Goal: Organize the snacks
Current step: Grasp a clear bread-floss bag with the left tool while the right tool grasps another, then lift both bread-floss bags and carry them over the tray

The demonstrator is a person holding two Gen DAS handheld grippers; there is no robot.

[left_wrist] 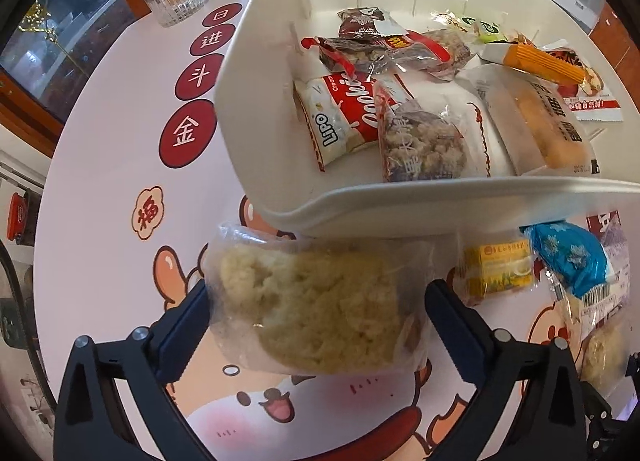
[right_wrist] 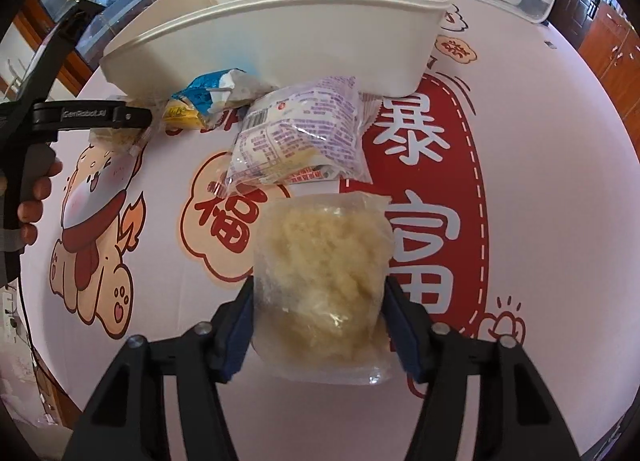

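- A pink table [right_wrist: 540, 189] with red signs and a cartoon puppy is lying under everything.
- A big white bin [left_wrist: 256, 61] is sitting at the far side, holding many snacks: a cookie pack [left_wrist: 340, 121], an orange wafer [left_wrist: 540, 65] and more.
- A purple bag [right_wrist: 304, 133] is lying near the bin, in the middle.
- A blue pack [left_wrist: 568, 257] and a yellow box [left_wrist: 500, 269] are lying just beside it, to the left, close under the bin's wall.
- The left gripper [left_wrist: 316, 301] is standing wide apart around a clear bag of pale puffed snack [left_wrist: 316, 301]; the right pad is not touching it.
- The right gripper [right_wrist: 320, 301] is pressing both blue pads on another puffed bag [right_wrist: 324, 273], nearer than the purple bag.
- A glass [left_wrist: 170, 1] and jars are standing far left.
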